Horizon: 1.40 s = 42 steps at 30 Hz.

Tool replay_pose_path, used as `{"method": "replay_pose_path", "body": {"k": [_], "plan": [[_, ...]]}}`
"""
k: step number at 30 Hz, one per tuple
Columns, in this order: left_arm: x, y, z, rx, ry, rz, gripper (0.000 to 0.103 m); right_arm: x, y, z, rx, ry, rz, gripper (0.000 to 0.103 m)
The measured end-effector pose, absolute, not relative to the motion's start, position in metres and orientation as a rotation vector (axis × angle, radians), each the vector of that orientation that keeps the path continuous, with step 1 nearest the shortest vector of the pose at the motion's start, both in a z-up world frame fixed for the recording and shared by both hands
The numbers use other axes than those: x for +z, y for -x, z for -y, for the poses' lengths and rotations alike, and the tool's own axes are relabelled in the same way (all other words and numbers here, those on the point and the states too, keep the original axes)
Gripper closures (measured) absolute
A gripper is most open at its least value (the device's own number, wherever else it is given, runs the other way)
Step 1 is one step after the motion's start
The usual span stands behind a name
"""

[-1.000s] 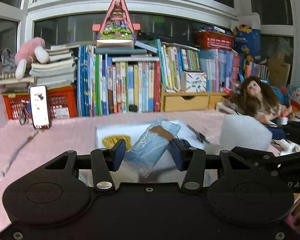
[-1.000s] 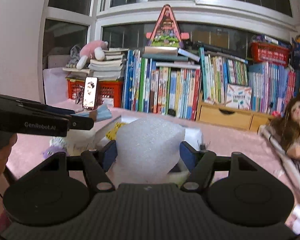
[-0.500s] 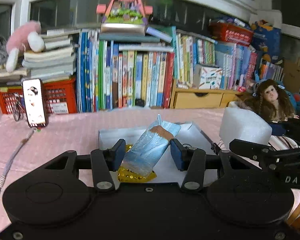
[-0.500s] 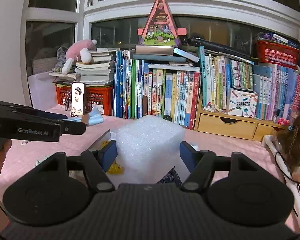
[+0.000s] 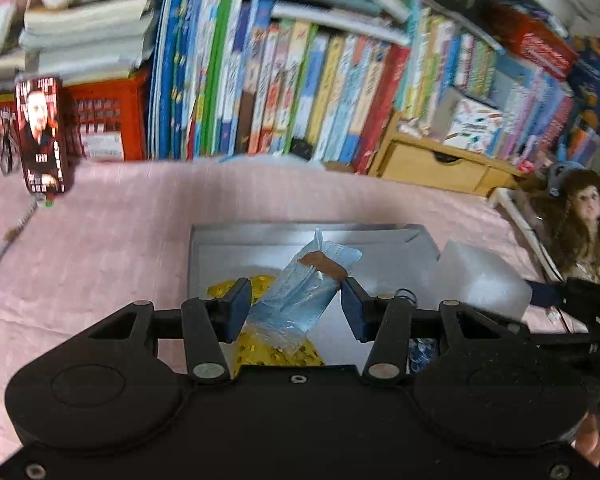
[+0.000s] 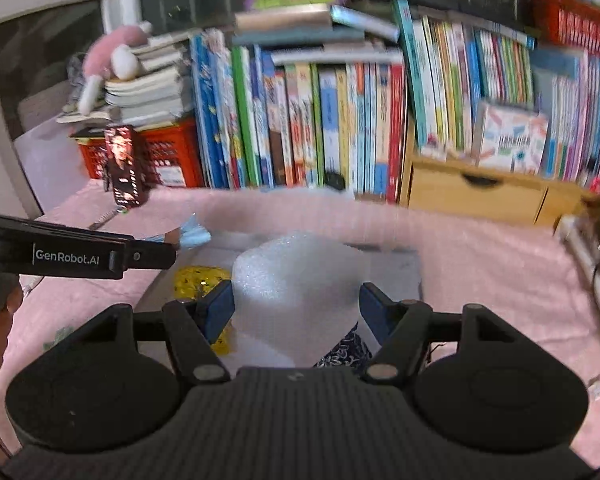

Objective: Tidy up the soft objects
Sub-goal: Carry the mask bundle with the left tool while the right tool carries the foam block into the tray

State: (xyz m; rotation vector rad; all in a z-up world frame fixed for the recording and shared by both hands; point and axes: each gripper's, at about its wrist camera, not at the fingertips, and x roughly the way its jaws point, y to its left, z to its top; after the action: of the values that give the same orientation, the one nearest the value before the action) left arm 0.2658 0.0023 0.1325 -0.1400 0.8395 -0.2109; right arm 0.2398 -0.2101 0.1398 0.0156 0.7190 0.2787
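left gripper [image 5: 292, 312]: clamped on blue plastic packet [image 5: 304, 292], light, crinkly, slippery, held mid-length | right gripper [image 6: 296, 308]: squeezing white foam block [image 6: 296, 284], light, springy, gripped by its sides | both above open box [image 5: 260, 240]

a pink cloth-covered tabletop [image 5: 100, 240] is carrying an open grey shallow box [image 5: 204, 240], a lit smartphone [image 5: 40, 136] standing upright, and a long-haired doll [image 5: 580, 224] lying at its right edge.
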Motion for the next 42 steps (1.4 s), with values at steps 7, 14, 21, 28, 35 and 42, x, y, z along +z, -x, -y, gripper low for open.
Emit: {"method": "replay_pose_path", "body": {"k": [7, 14, 21, 28, 35, 42], "plan": [[0.11, -0.302, -0.004, -0.184, 0.143, -0.947, 0.056, 0.115, -0.255, 0.177, 0.339, 0.124, -0.801, 0.032], [0.093, -0.317, 0.003, -0.203, 0.143, -1.011, 0.056, 0.094, -0.266, 0.154, 0.364, 0.223, -0.894, 0.032], [0.084, -0.326, 0.023, -0.231, 0.085, -1.04, 0.056, 0.081, -0.27, 0.146, 0.377, 0.257, -0.96, 0.032], [0.07, -0.33, 0.035, -0.25, 0.045, -1.077, 0.056, 0.077, -0.274, 0.148, 0.38, 0.25, -0.993, 0.031], [0.068, -0.328, 0.038, -0.248, 0.037, -1.077, 0.053, 0.077, -0.276, 0.153, 0.376, 0.229, -0.997, 0.025], [0.076, -0.32, 0.035, -0.241, 0.031, -1.058, 0.043, 0.081, -0.272, 0.157, 0.358, 0.22, -0.988, 0.022]]}}
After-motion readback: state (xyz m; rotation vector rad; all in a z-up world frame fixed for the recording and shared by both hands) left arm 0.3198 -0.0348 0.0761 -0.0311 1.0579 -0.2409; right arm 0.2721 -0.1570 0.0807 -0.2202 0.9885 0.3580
